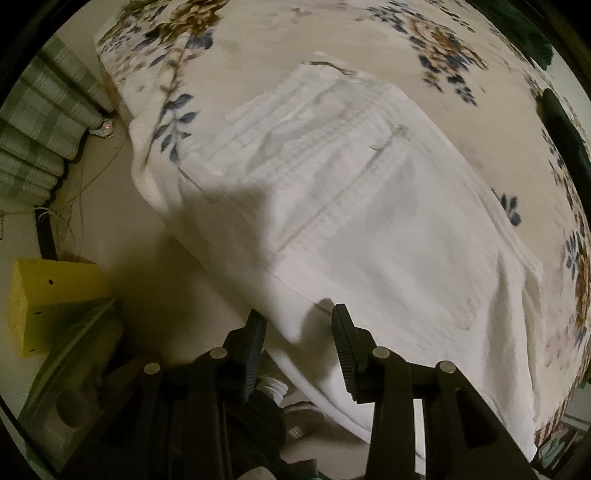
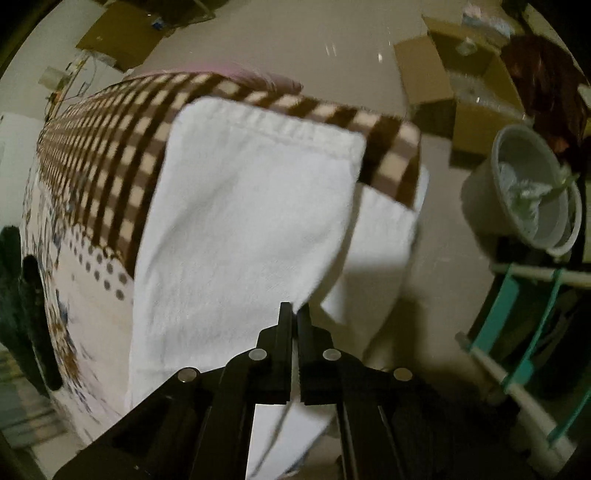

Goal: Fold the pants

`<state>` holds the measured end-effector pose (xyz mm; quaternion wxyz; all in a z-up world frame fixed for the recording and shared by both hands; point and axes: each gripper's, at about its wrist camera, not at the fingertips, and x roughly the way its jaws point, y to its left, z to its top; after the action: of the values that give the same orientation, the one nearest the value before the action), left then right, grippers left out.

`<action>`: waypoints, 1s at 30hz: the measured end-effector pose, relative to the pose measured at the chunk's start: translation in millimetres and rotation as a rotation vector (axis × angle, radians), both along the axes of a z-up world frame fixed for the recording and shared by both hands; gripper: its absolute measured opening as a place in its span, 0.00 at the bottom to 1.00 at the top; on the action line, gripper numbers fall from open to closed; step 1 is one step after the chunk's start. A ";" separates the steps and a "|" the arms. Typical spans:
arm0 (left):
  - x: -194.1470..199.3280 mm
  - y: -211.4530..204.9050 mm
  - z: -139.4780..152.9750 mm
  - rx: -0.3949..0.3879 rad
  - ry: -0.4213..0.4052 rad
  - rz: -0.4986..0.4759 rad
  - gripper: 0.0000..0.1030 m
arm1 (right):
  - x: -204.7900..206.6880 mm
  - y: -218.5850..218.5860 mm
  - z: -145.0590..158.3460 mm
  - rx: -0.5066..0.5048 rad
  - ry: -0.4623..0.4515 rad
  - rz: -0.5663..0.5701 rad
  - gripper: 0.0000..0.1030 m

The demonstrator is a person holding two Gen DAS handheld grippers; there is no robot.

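White pants (image 1: 351, 206) lie spread on a floral bedspread (image 1: 258, 33), their near edge hanging over the bed's side. My left gripper (image 1: 297, 317) is open, its fingers on either side of the pants' near edge, holding nothing. In the right wrist view the pants' leg (image 2: 236, 229) lies over the bed's corner, the hem at the far end, a second layer (image 2: 376, 251) hanging lower right. My right gripper (image 2: 294, 308) is shut on the pants' edge.
A checked brown blanket (image 2: 110, 147) covers the bed's far end. Beside the bed are a yellow box (image 1: 48, 295), a grey bucket (image 2: 528, 192), cardboard boxes (image 2: 443, 74) and a teal-and-white rack (image 2: 517, 332). A dark garment (image 1: 561, 122) lies on the bed.
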<state>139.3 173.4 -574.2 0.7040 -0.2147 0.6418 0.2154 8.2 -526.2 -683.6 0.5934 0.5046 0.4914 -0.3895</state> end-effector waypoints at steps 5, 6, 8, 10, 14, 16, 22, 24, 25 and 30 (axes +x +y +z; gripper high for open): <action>-9.5 20.0 -7.5 0.005 -0.001 0.004 0.33 | -16.5 3.6 17.4 -0.022 0.024 0.014 0.01; -11.3 19.1 -7.9 0.006 0.000 0.006 0.33 | -17.1 3.7 16.2 -0.025 0.035 0.020 0.01; -13.1 27.5 -11.2 0.004 -0.003 0.014 0.33 | -17.6 6.0 8.9 0.000 0.068 0.033 0.02; -12.2 36.2 -14.7 -0.007 -0.007 0.028 0.33 | -15.7 2.6 -4.8 0.042 0.087 0.037 0.02; -14.0 46.6 -19.9 -0.028 -0.019 0.072 0.33 | -7.0 10.7 -16.5 0.121 0.048 0.078 0.26; -13.7 55.0 -25.3 -0.035 -0.027 0.084 0.32 | -3.1 19.2 -21.0 0.140 0.030 0.100 0.33; -15.5 71.6 -20.1 0.019 -0.067 0.082 0.03 | -3.1 30.0 -25.6 0.083 0.071 0.090 0.04; -20.9 76.2 -16.1 0.026 -0.082 0.081 0.03 | -3.4 31.3 -21.1 0.065 0.078 0.102 0.03; -23.5 77.0 -13.5 0.033 -0.085 0.075 0.02 | -2.0 32.8 -16.5 0.055 0.084 0.112 0.02; -32.0 100.6 -11.4 0.077 -0.072 0.072 0.00 | 1.3 35.5 2.6 0.024 0.109 0.159 0.02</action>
<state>107.3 274.1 -585.6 0.7261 -0.2180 0.5991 0.2575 9.5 -490.7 -680.9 0.5889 0.4492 0.5660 -0.3620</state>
